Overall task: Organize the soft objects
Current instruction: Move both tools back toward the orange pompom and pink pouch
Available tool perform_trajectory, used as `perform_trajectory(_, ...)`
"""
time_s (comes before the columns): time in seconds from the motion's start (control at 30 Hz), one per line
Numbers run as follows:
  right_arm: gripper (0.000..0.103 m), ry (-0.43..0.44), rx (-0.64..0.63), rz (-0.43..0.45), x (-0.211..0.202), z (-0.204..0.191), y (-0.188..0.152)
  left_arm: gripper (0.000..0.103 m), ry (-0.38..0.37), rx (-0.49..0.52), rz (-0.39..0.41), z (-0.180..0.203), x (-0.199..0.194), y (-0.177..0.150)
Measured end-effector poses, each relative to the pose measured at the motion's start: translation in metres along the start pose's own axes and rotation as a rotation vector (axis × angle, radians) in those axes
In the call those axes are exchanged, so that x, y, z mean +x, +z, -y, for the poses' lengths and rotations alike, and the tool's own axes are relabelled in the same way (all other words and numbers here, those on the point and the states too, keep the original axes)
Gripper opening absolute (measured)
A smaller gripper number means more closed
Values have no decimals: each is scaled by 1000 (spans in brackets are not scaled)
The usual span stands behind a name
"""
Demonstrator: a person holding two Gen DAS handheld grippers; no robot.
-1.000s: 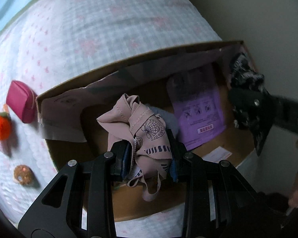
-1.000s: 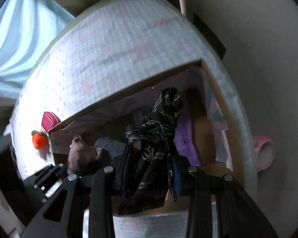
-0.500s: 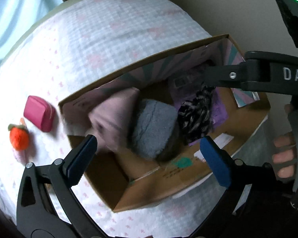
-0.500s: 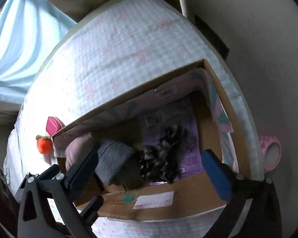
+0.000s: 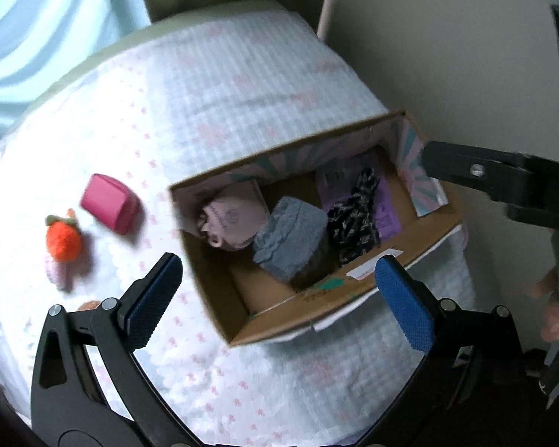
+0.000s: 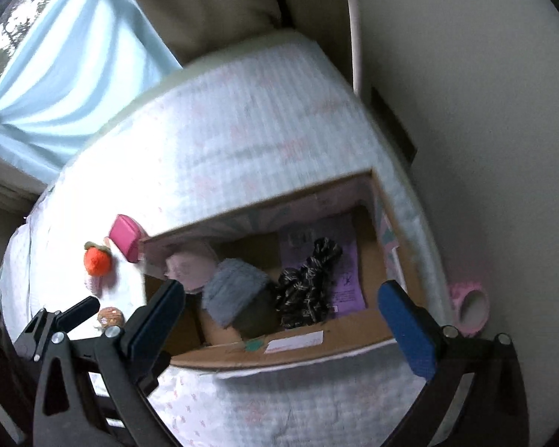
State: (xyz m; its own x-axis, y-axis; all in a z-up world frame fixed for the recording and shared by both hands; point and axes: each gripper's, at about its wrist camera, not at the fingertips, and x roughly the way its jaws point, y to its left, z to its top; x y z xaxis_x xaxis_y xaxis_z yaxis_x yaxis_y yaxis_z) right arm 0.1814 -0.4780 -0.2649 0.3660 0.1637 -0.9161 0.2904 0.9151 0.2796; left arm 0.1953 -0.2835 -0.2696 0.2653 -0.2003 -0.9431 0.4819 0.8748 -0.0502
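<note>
Both claws, my left gripper (image 5: 279,290) and right gripper (image 6: 281,314), stand spread wide and empty above the cardboard box (image 5: 354,298) on the quilted bed (image 5: 223,93). I note the pink cloth (image 5: 227,219), grey fleece (image 5: 290,238) and black patterned cloth (image 5: 354,223) lying inside it. Outside, left of the box, lie a pink pouch (image 5: 110,208) and orange plush (image 5: 63,238); nothing blocks the opening.
</note>
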Motion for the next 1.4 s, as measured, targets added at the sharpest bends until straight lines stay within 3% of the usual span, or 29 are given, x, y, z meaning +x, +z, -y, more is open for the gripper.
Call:
perform_trajectory(0.23, 103, -58, -110, 148, -91, -48, -14, 103, 59, -78, 140, -31, -98, -11)
perform_trajectory(0.43, 103, -64, -159, 336, -169, -90, -29, 103, 129, -138, 296, -57, -185, -33)
perform_trajectory(0.67, 103, -48, -218, 434, -208, -122, -48, 103, 183, -234, 379, -90, -244, -65)
perform_trajectory(1.0, 103, -4, -278, 444, -198, -145, -73, 103, 289, -267, 434, -121, -268, -107)
perform_trajectory(1.4, 103, 91, -365, 358, -124, -202, -67, 103, 227, -243, 379, -184, -209, -99)
